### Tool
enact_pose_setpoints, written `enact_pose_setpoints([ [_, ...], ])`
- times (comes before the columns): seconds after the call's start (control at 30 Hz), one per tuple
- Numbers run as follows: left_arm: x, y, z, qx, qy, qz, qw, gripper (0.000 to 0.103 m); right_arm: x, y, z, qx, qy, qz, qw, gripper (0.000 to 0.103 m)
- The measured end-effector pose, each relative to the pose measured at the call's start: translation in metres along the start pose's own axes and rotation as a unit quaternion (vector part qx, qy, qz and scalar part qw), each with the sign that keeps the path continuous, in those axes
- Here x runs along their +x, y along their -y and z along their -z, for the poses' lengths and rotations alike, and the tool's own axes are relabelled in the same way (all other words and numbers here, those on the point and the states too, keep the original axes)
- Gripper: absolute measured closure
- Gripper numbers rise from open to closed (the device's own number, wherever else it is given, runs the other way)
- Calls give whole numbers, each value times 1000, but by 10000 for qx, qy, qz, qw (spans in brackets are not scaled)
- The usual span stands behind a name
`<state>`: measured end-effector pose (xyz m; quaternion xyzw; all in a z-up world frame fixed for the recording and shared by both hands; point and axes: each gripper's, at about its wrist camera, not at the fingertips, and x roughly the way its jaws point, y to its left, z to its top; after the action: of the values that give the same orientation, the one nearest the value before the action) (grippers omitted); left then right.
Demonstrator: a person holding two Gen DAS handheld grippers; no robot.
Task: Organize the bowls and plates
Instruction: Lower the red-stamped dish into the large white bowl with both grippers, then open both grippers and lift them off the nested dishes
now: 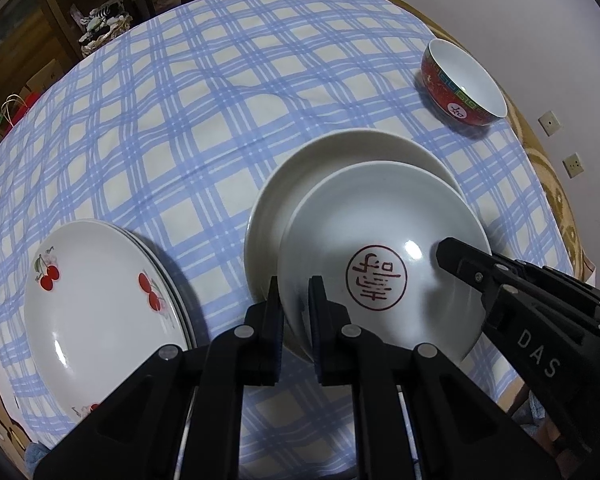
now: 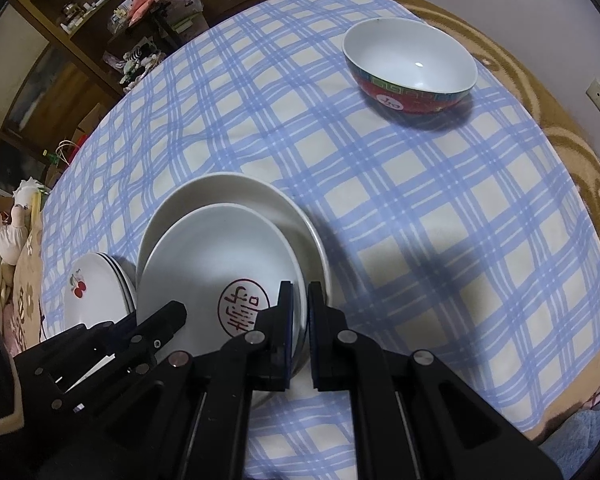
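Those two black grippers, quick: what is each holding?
Left gripper: shut on the rim of the white ceramic plate with the red seal.
Right gripper: shut on that plate's opposite rim.

On the bench's blue-checked cloth: two plain white shallow dishes, the upper red-stamped one over a larger one; one red-sided, white-lined bowl; one stack of cherry-printed white plates, count unclear from the edges.

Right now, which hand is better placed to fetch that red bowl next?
Probably the right gripper: the red bowl stands on its side of the table. Both grippers are clamped on the stamped dish.
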<state>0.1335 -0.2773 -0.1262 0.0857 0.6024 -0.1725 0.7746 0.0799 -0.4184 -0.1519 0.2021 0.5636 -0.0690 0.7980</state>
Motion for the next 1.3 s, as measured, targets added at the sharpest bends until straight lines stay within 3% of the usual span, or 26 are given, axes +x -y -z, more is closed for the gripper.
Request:
enact_pose_setpoints([
  [0.3,0,1,-3,47,-78,45,9999,90,2,0,-2,29,44,28,10000,95],
  [0.6,-8,-3,-2,70,-53,139,9999,90,4,7,-4,146,-43,-238,9996,95],
  [1.03,-36,-7,-1,101,172,136,9997,88,-11,9,0,156,163,-240,9995,92],
  [1.1,-43,-9,-3,82,213,147,9996,79,-19,10,-1,171,277,-102,9994,86],
  [1.13,-45,-10,-5,58,216,150,9996,75,-24,11,-2,168,373,24,9992,76],
  [1.17,-49,-12,-8,20,228,154,9996,62,-29,11,-2,161,445,98,9988,58],
  [1.2,-51,-12,-9,8,261,148,9995,49,-32,13,-3,165,498,122,9985,50],
  [1.23,-54,-13,-11,6,326,116,9994,44,-35,14,-4,191,557,144,9982,43],
  [1.3,-60,-14,-15,38,441,-85,9990,35,-40,18,-6,277,638,192,9974,40],
])
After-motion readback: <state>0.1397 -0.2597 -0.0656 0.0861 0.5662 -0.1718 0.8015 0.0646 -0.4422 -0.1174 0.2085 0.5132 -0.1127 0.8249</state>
